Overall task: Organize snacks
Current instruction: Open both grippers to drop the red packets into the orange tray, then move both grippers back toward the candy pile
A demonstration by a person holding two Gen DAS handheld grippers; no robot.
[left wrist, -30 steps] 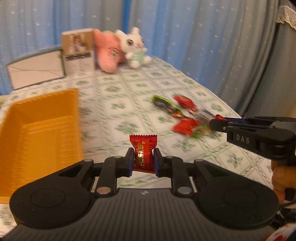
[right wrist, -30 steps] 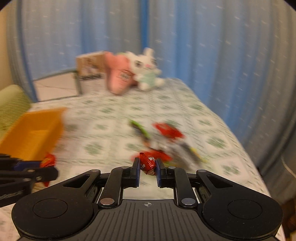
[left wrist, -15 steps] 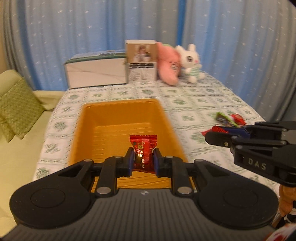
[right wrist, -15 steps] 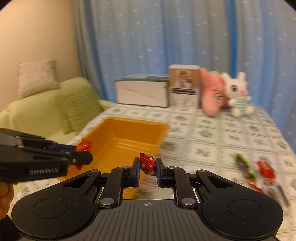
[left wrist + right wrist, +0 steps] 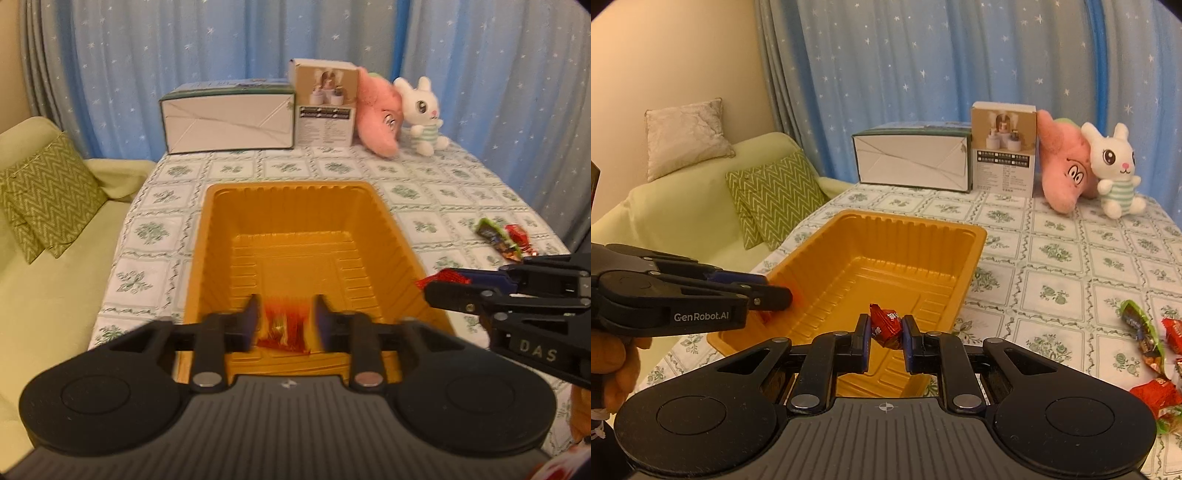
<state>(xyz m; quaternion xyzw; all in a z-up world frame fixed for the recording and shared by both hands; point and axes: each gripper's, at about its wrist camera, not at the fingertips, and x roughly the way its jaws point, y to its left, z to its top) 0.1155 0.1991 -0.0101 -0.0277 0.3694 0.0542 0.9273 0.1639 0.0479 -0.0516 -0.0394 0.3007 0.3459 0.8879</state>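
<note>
The counter [image 5: 1071,266] is carrying an orange tray [image 5: 295,192] near its sofa-side edge. Over the tray's near end, the left claw [image 5: 284,323], jaws just parting, is releasing a blurred red candy [image 5: 284,326]; the right claw [image 5: 884,334] is clamping a red sweet [image 5: 884,325].

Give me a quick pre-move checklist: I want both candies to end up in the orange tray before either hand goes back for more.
1. Left tool over the orange tray: ok.
2. Left tool has let go: ok; its jaws have just been opening, and the blurred red packet sits loose between them.
3. Red packet at rest on the tray floor: cannot tell, it is smeared.
4. Right tool above the tray: ok, over its near end.
5. Right tool's candy released: not ok, pads clamp it.
6. Loose snacks left on the tablecloth: not ok, several remain.
</note>
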